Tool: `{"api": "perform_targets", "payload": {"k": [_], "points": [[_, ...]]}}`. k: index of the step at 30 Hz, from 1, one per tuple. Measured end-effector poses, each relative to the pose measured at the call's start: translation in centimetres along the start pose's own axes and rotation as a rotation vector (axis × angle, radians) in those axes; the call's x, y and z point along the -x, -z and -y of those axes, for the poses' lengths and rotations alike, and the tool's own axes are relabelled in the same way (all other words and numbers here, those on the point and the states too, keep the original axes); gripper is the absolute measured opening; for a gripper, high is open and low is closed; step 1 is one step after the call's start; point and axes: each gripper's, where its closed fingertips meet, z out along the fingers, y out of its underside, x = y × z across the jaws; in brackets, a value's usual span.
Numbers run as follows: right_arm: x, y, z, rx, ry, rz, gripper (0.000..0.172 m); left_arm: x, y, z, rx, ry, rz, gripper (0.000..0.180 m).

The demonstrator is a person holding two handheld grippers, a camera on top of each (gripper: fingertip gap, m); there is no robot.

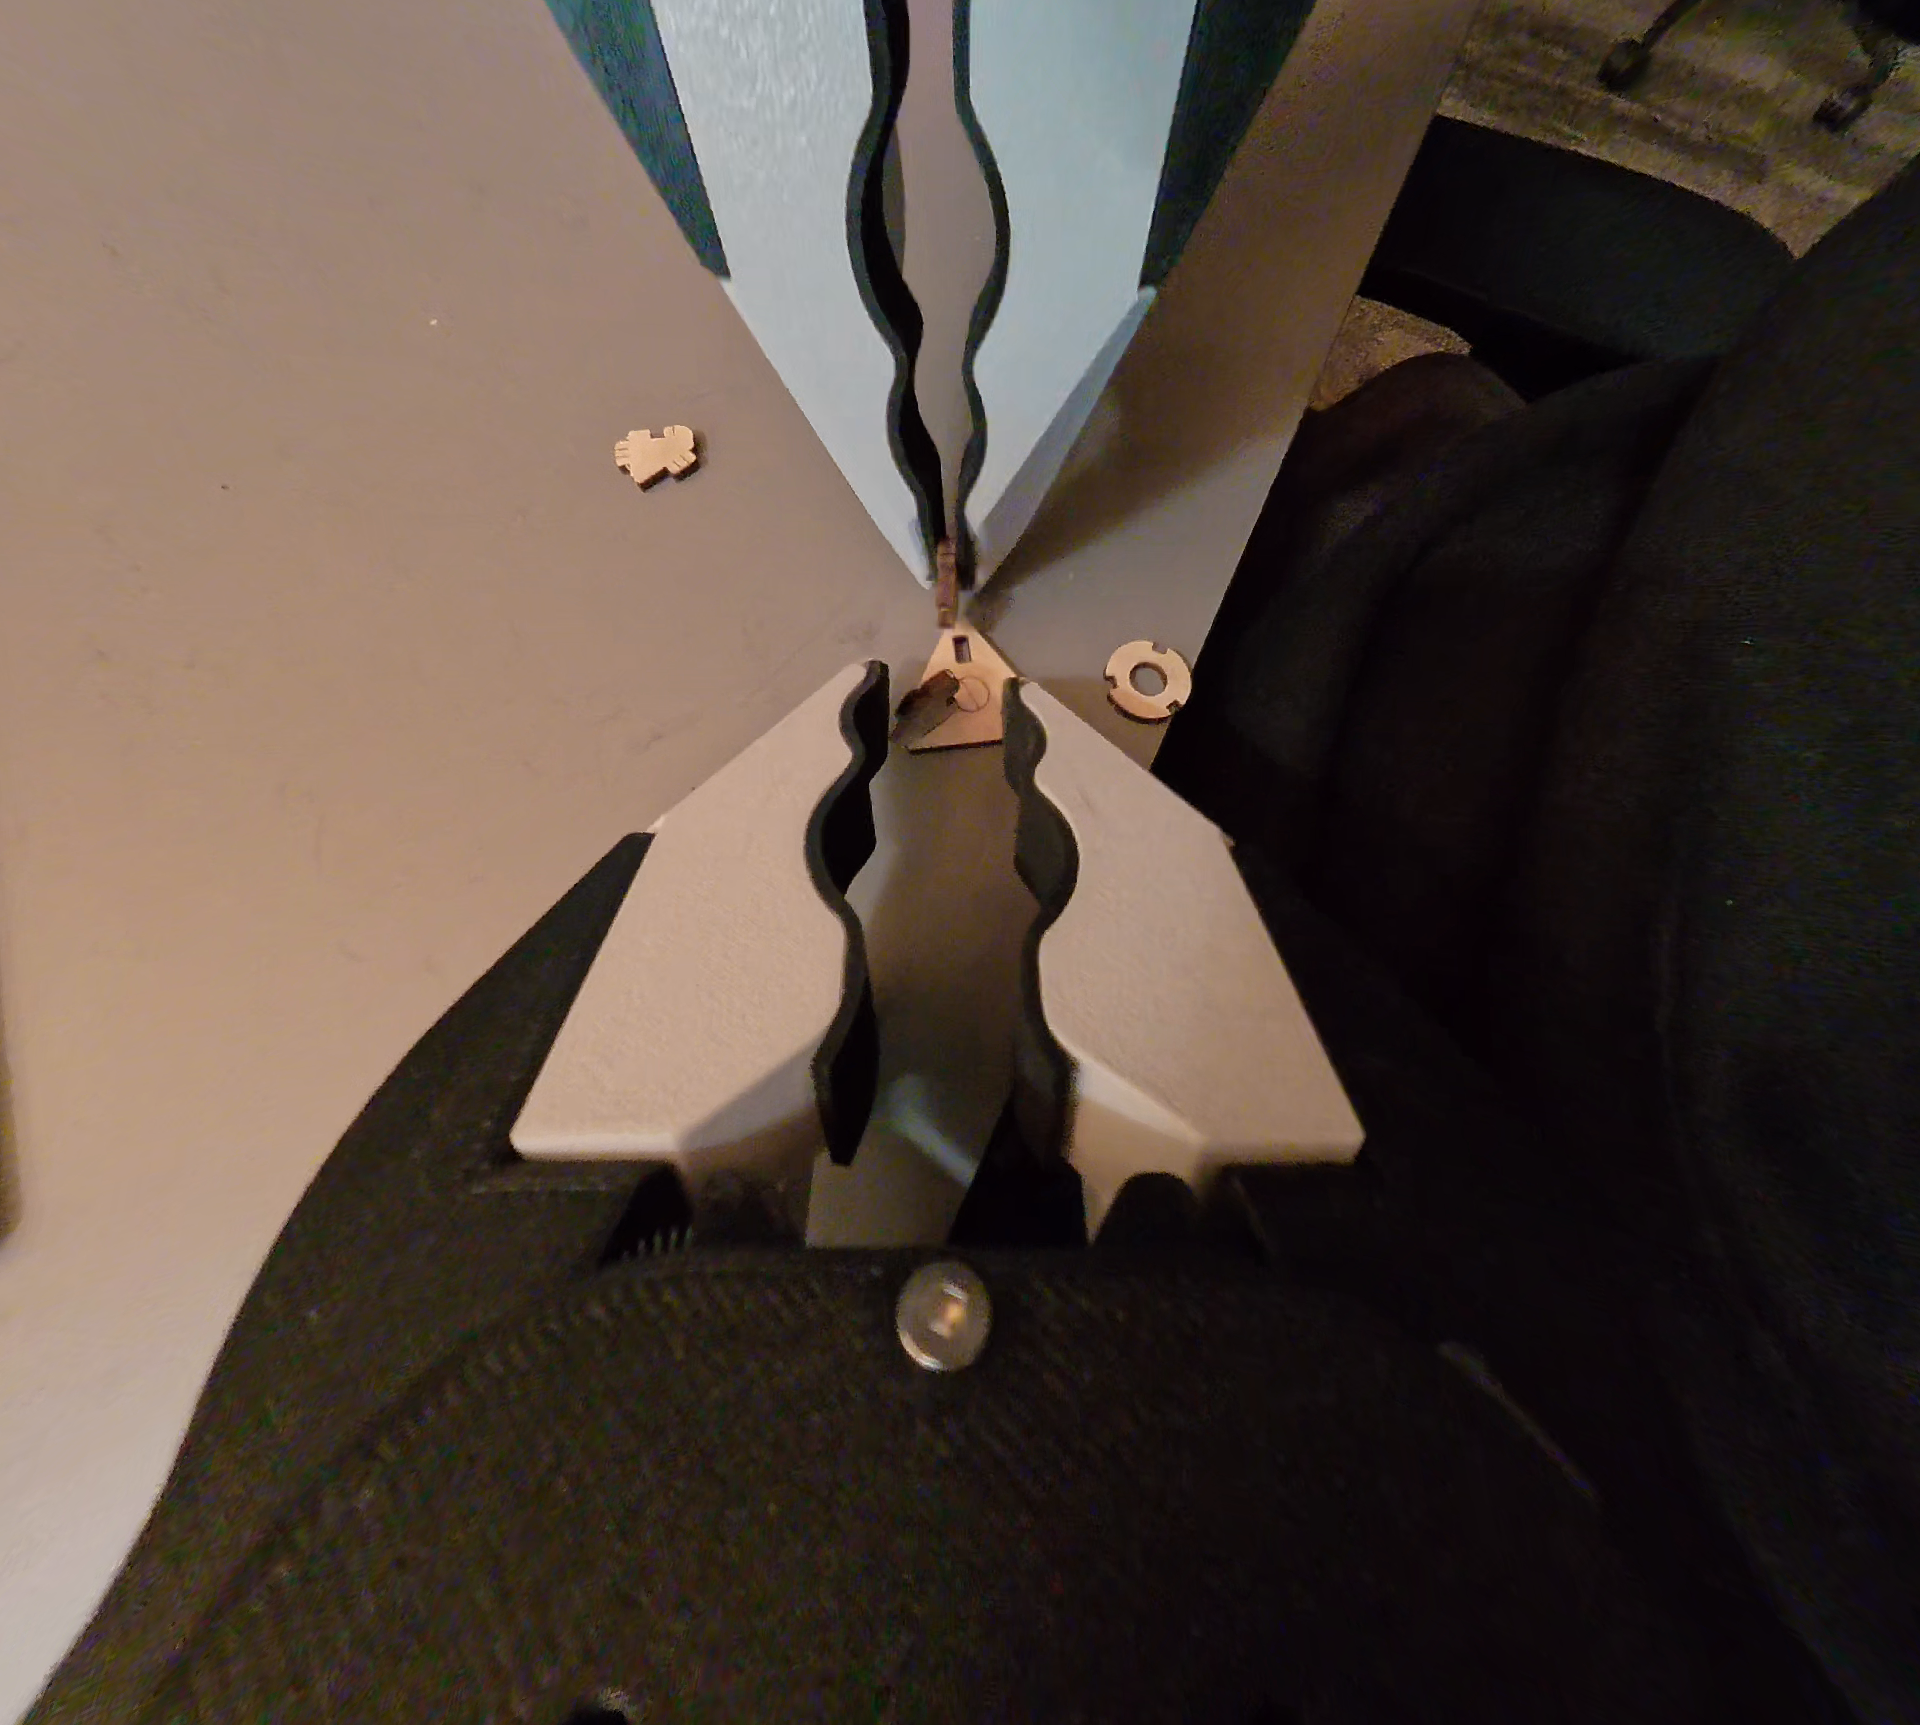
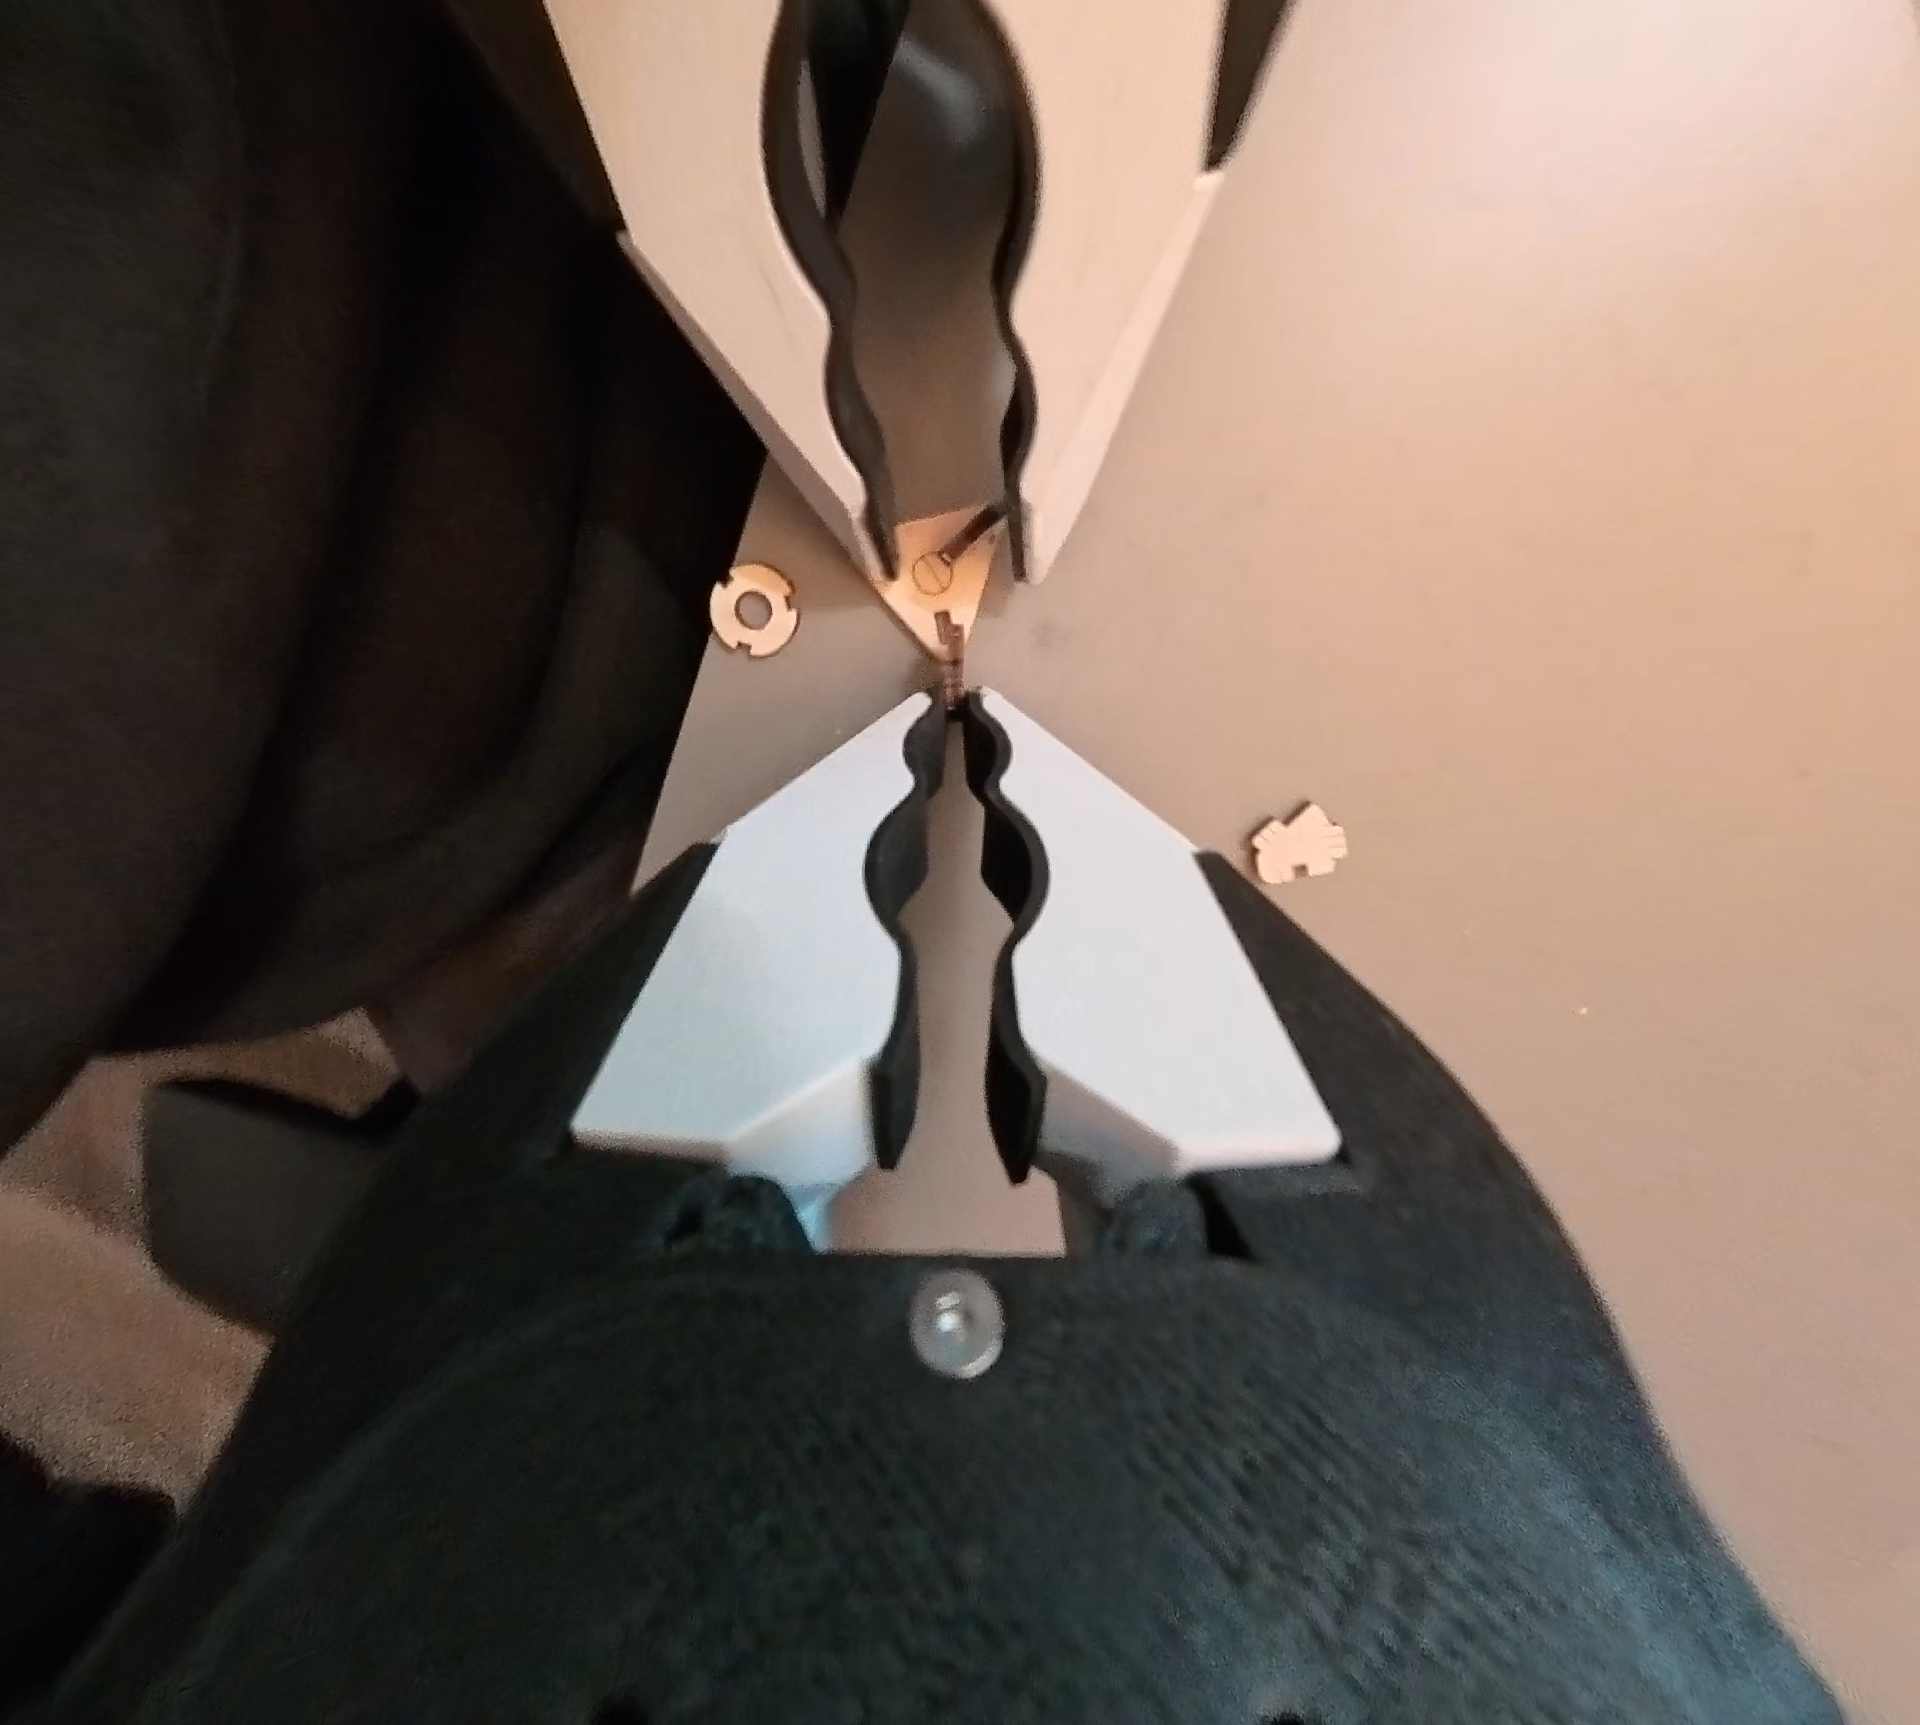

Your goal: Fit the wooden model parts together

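Tip to tip over a grey table [image 1: 312, 221], the right gripper [image 2: 951, 707] pinches a thin wooden piece [image 2: 950, 683] edge-on, pads pressed against it. The left gripper [image 1: 945, 709], narrowly parted, brackets a triangular wooden plate [image 1: 966, 699]. A wooden ring [image 1: 1146, 681] lies right, a notched wooden piece [image 1: 657, 457] left.

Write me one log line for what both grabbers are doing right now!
left gripper: jaws around wooden triangle on table | right gripper: shut on small wooden piece, above triangle's slot | loose: ring, notched piece
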Motion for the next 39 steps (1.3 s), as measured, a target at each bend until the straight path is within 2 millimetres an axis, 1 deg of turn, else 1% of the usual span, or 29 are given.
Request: {"api": "perform_targets", "payload": {"k": [3, 6, 9, 12, 16, 19, 21, 22, 24, 26, 28, 29, 31, 32, 33, 34, 35, 36, 37, 39], "points": [[-0.1, 1.1, 0.8, -0.131, -0.038, -0.003, 0.001, 0.2, 0.2, 0.4, -0.031, 0.021, -0.003, 0.027], [0.2, 2.5, 1.8, -0.274, -0.06, 0.01, 0.001, 0.0, 1.1, 2.2, -0.145, 0.073, -0.046, 0.028], [0.6, 3.6, 2.5, -0.37, -0.065, 0.025, 0.001, -0.7, 2.1, 3.6, -0.24, 0.135, -0.134, 0.021], [0.9, 3.6, 2.7, -0.392, -0.064, 0.028, 0.001, -0.9, 2.7, 4.4, -0.294, 0.148, -0.156, 0.011], [1.1, 3.7, 3.2, -0.43, -0.051, 0.018, 0.001, -0.8, 2.7, 4.5, -0.292, 0.14, -0.143, 0.002], [0.9, 3.8, 3.5, -0.445, -0.054, 0.015, 0.0, -0.7, 2.9, 4.5, -0.298, 0.146, -0.141, 0.002], [0.5, 4.3, 4.0, -0.489, -0.049, -0.011, 0.001, -0.3, 3.4, 4.8, -0.331, 0.156, -0.127, 0.002], [0.0, 4.9, 4.4, -0.536, -0.044, -0.05, 0.005, 0.0, 3.9, 5.3, -0.369, 0.171, -0.126, 0.002], [-1.3, 6.7, 5.3, -0.657, -0.057, -0.153, 0.024, 0.5, 5.4, 6.3, -0.472, 0.236, -0.155, 0.002], [-2.2, 8.4, 5.8, -0.755, -0.07, -0.216, 0.027, 1.3, 7.0, 7.0, -0.579, 0.321, -0.202, 0.001], [-3.3, 9.6, 6.0, -0.827, -0.075, -0.308, 0.048, 2.0, 8.1, 7.3, -0.659, 0.405, -0.263, 0.001], [-3.5, 10.2, 6.2, -0.868, -0.065, -0.348, 0.058, 2.2, 8.5, 7.4, -0.69, 0.434, -0.289, 0.001], [-3.7, 11.3, 6.9, -0.964, -0.062, -0.399, 0.066, 2.5, 9.0, 7.5, -0.723, 0.46, -0.314, 0.001], [-3.6, 11.7, 7.2, -1.0, -0.071, -0.397, 0.068, 2.4, 9.0, 7.6, -0.726, 0.458, -0.315, 0.001], [-3.3, 11.8, 7.6, -1.03, -0.078, -0.372, 0.066, 2.4, 9.0, 7.6, -0.722, 0.45, -0.311, 0.001], [-3.1, 11.9, 7.9, -1.059, -0.089, -0.339, 0.06, 2.2, 8.9, 7.6, -0.715, 0.439, -0.309, 0.001], [-3.0, 11.9, 8.1, -1.075, -0.112, -0.315, 0.051, 2.1, 8.8, 7.6, -0.708, 0.428, -0.309, 0.001], [-3.2, 11.6, 8.1, -1.064, -0.14, -0.3, 0.037, 2.0, 8.7, 7.6, -0.7, 0.421, -0.305, 0.001], [-3.2, 11.2, 8.1, -1.036, -0.15, -0.285, 0.027, 1.9, 8.6, 7.5, -0.691, 0.416, -0.299, 0.001], [-2.9, 10.5, 8.1, -0.987, -0.139, -0.252, 0.016, 2.0, 8.4, 7.4, -0.677, 0.405, -0.283, 0.001]]}}
